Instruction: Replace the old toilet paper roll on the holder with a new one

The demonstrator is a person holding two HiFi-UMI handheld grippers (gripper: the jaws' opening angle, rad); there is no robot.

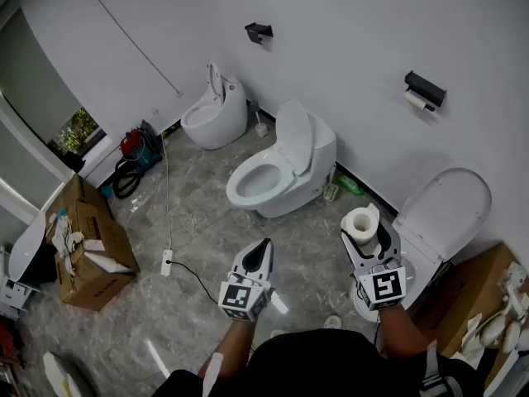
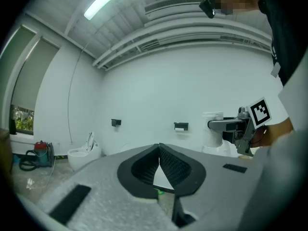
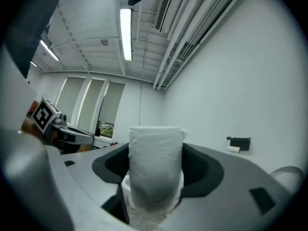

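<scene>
Carriage of the new roll (image 3: 155, 165) toward the wall looked to be the step in hand. The right gripper (image 1: 369, 236) had its jaws spread wide, with the roll standing upright between them and the pads pressed on its soft sides. The left gripper (image 1: 264, 247) was closed tight and held nothing, level and off to the left of the right one. The holder (image 1: 425, 88) sat on the wall ahead of the right gripper and to its right, well apart from it. The old roll (image 1: 416, 100), thin and seemingly near spent, hung under it. To do this well, the grip probably needed to be firm enough to stop slipping but not so hard that it crushed the core. The old roll was not yet off, so the empty left gripper would likely have to open and draw it away first. The raised toilet lid (image 1: 442, 209) just right of the right gripper was something to steer clear of on the approach.
</scene>
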